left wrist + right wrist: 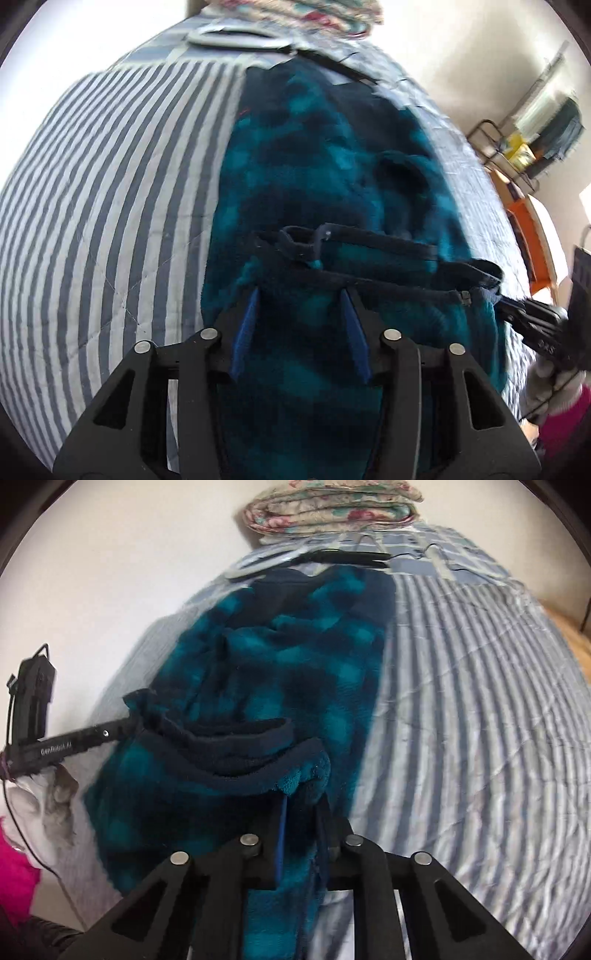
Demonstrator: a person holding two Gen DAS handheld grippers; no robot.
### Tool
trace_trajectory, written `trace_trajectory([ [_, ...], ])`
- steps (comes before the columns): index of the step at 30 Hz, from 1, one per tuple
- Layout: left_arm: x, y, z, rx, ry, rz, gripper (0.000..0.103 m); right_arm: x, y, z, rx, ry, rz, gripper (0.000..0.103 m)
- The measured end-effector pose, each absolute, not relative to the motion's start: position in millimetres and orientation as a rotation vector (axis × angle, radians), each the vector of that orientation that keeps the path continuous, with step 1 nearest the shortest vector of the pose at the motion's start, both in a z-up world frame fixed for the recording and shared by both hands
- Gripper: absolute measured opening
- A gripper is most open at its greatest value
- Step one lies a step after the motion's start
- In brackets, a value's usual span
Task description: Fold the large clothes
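A large teal and navy plaid fleece garment [317,177] lies lengthwise on a striped bed, with its near dark-trimmed hem lifted. It also shows in the right wrist view [280,672]. My left gripper [301,295] has its blue-padded jaws apart around thick fleece at the hem and holds it up. My right gripper [301,797] is shut on the other corner of the same hem. Each gripper shows from the side in the other's view: the right one [535,325] and the left one [74,742].
The bed cover [110,206] has grey and white stripes. Clothes hangers [236,37] and a folded floral blanket [332,506] lie at the far end. A shelf with items [532,147] stands by the wall at right.
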State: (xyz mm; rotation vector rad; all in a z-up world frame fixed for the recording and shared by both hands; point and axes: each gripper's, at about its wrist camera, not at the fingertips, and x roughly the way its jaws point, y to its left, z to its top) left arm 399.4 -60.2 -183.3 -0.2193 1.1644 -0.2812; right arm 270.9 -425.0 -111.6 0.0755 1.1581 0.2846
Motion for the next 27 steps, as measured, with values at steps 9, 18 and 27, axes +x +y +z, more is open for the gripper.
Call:
trace_trajectory([
  [9,382,-59,-160,-0.176,1.102,-0.301,0.045,256,-435,-77,0.07,1.07,0.307,0.032],
  [18,395,-38,-74,-0.089,0.944,-0.351,0.045,280,-464,-27,0.021,0.903,0.278,0.032],
  [27,501,-45,-91,-0.108,1.001,-0.38,0.045,370,-452,-46,0.124,0.937,0.328,0.026],
])
